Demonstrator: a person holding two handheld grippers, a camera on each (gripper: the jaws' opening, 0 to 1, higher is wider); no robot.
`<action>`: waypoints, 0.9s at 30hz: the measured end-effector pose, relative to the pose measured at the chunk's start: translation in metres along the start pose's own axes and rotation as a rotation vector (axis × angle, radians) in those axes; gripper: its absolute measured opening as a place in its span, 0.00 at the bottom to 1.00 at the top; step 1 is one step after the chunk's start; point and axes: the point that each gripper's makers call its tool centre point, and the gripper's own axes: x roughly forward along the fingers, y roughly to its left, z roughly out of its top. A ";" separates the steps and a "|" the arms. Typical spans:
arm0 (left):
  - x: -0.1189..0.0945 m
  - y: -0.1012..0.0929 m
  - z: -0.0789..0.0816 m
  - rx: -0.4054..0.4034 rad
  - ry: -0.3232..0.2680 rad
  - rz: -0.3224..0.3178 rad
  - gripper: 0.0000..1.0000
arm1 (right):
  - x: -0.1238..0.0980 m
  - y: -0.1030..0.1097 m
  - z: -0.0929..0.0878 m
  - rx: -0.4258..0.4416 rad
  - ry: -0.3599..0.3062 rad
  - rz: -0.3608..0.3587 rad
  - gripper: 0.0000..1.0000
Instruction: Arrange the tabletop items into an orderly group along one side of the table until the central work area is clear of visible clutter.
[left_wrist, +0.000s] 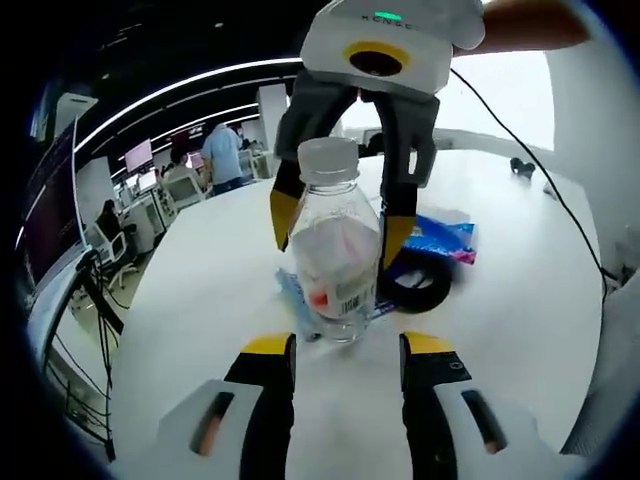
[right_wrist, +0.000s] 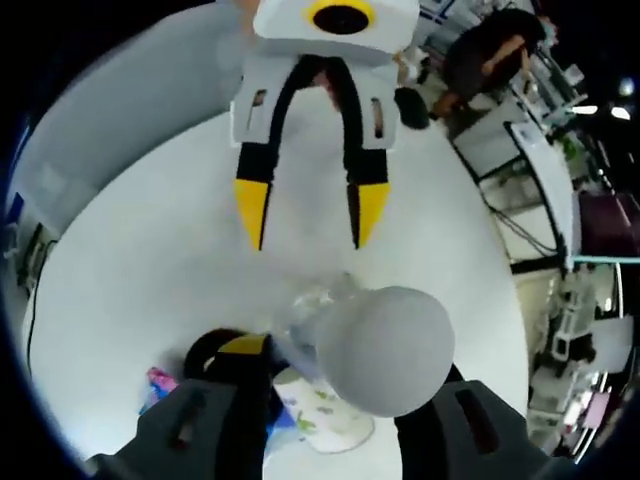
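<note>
A clear plastic water bottle (left_wrist: 335, 265) with a white cap stands upright at the middle of the white round table (left_wrist: 200, 300). My right gripper (left_wrist: 340, 225) comes down from above in the left gripper view, and its yellow-tipped fingers (left_wrist: 284, 212) press both sides of the bottle. In the right gripper view the bottle's cap (right_wrist: 385, 350) sits between the right gripper's (right_wrist: 340, 360) own jaws. My left gripper (left_wrist: 348, 345) is open just in front of the bottle with nothing between its jaws. The left gripper (right_wrist: 310, 215) also faces the bottle, open, in the right gripper view.
A black ring (left_wrist: 415, 285) and a blue and pink packet (left_wrist: 445, 235) lie behind the bottle. A white flowered packet (right_wrist: 325, 415) lies by the bottle's base. A cable (left_wrist: 530, 160) crosses the table's far side. People sit at desks (left_wrist: 220, 155) beyond the table.
</note>
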 end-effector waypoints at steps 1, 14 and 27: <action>-0.001 0.001 -0.001 -0.005 0.002 0.002 0.41 | 0.000 0.000 0.000 0.003 -0.002 0.000 0.45; -0.011 0.006 -0.007 -0.017 0.011 0.021 0.41 | 0.001 -0.001 0.003 0.090 -0.002 -0.017 0.43; -0.016 0.009 -0.007 -0.057 0.001 0.039 0.41 | 0.002 -0.001 0.012 0.409 0.012 -0.190 0.42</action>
